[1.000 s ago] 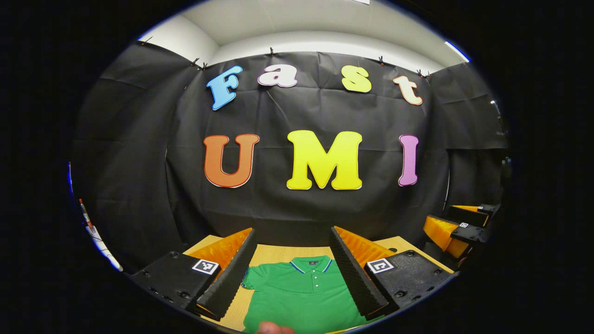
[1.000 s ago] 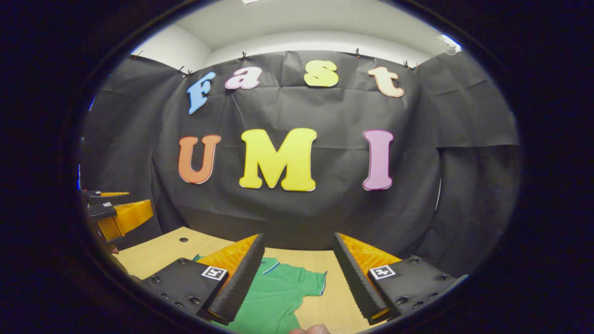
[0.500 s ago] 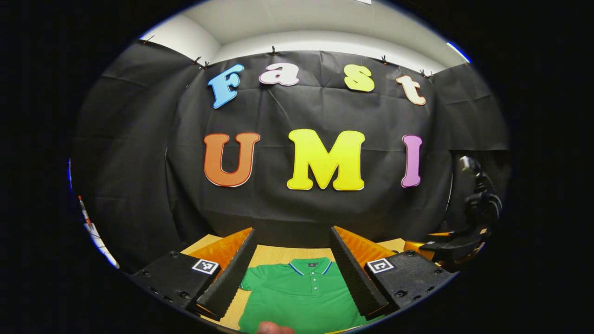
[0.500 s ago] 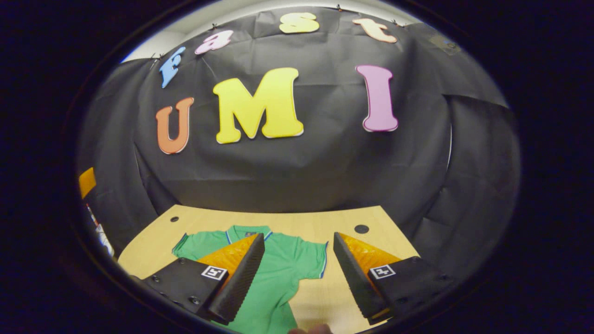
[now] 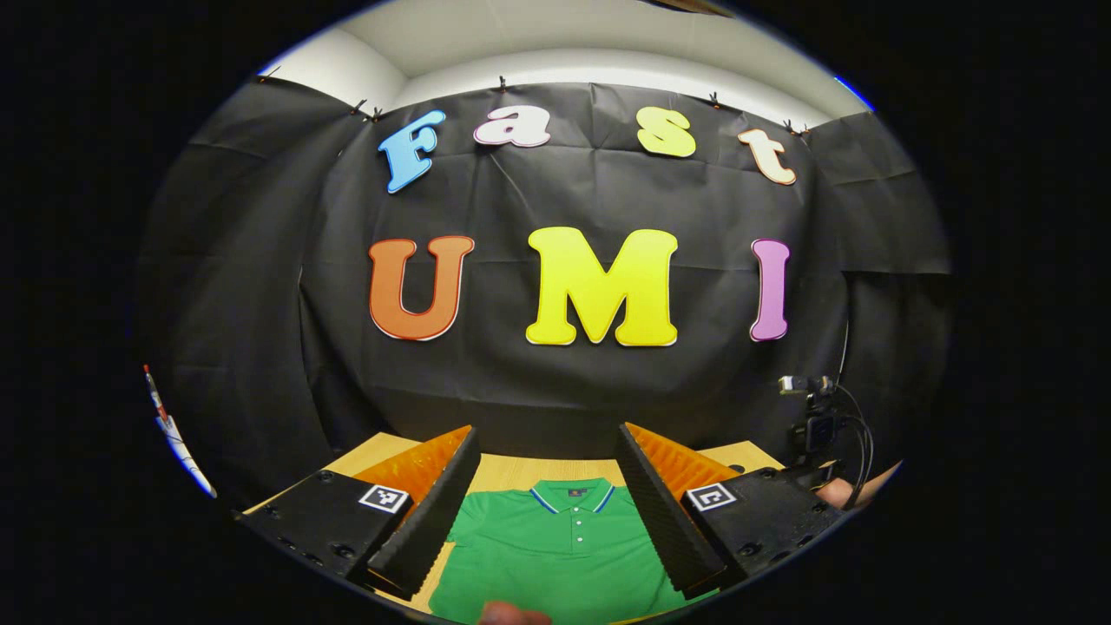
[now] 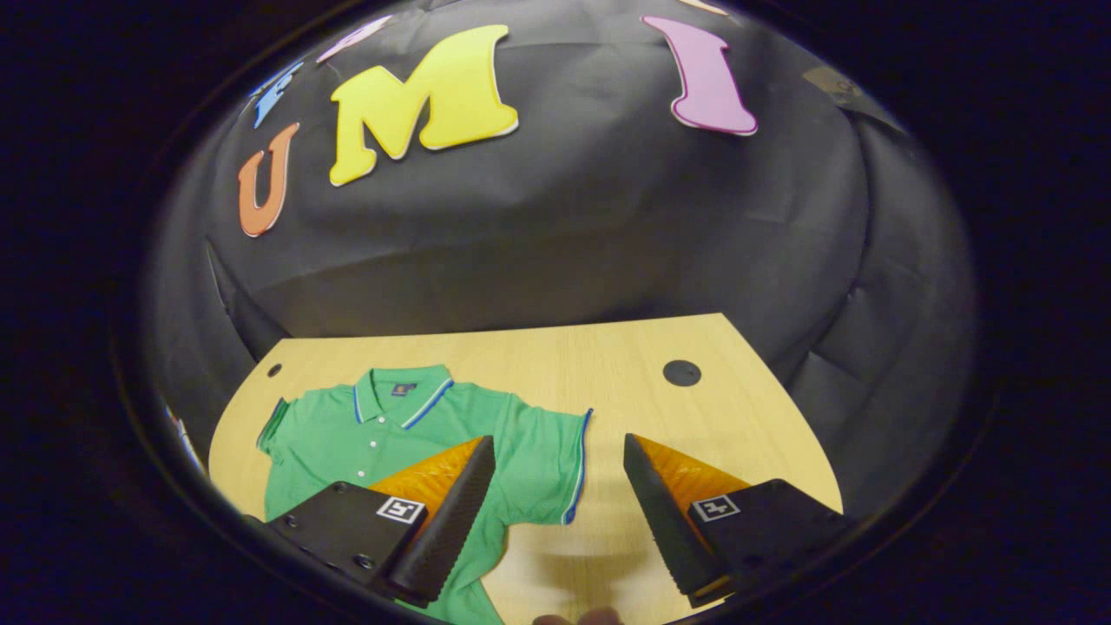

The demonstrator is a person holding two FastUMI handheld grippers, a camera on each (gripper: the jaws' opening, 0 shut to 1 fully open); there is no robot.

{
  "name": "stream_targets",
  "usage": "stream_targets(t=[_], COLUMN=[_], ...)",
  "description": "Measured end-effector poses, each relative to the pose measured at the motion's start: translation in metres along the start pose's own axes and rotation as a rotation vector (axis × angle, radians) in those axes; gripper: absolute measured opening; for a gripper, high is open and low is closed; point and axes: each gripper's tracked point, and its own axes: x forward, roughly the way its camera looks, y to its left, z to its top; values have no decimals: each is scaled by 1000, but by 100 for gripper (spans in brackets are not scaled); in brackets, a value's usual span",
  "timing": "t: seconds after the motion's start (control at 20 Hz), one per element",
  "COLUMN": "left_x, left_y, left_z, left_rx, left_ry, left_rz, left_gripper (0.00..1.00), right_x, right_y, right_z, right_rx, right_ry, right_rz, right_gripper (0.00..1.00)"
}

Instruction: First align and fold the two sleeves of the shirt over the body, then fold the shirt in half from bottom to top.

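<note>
Right gripper view: the right gripper (image 6: 560,512) has its fingers spread wide with nothing between them, poised above the table (image 6: 746,417). The right sleeve (image 6: 555,464) of the green shirt (image 6: 391,443) lies just ahead of and below the gap, slightly toward the near finger on the shirt side; its blue-trimmed cuff edge runs roughly front to back along the finger direction. The shirt lies flat, collar toward the back wall, unfolded, its long axis running from the collar toward the camera.

In the left gripper view, the left gripper (image 5: 548,499) is likewise open and empty, held above the shirt (image 5: 555,555) near the collar, centred over the body rather than over a sleeve.

Judgement: the right gripper is nearer a sleeve and better placed to start. The coming grasp calls for a descent onto the cuff edge, then a sweep inward across the body.
</note>
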Motion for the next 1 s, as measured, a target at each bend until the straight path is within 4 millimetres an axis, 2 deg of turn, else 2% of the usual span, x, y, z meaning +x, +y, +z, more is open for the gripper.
stream_targets(t=[0.1, 0.25, 0.4, 0.5, 0.6, 0.75, 0.9, 0.95, 1.0], left_x=[5, 7, 7, 6, 6, 6, 4, 4, 3], left_y=[-6, -5, 3, 8, 15, 20, 24, 26, 29], left_z=[5, -1, -9, -17, -20, -23, -27, -26, -28], left_rx=[13, 24, 25, 8, 1, -9, -22, -24, -23], left_ry=[-14, 13, 36, 63, 75, 82, 93, 95, 96], left_rz=[-7, 5, 38, 57, 75, 93, 108, 113, 118], left_gripper=[100, 100, 100, 100, 100, 100, 100, 100, 100], right_x=[31, 60, 81, 94, 98, 103, 109, 106, 111], right_y=[0, -4, -3, -8, -11, -11, -3, -4, -4], right_z=[-18, -38, -49, -61, -61, -59, -55, -51, -53], right_rx=[16, 19, 51, 44, 12, -65, -63, -53, -53], right_ry=[60, 135, 199, 257, 269, 281, 285, 285, 285], right_rz=[18, 20, 38, 17, -14, -60, -41, -40, -32], right_gripper=[94, 94, 95, 76, 59, 44, 9, 10, 1])
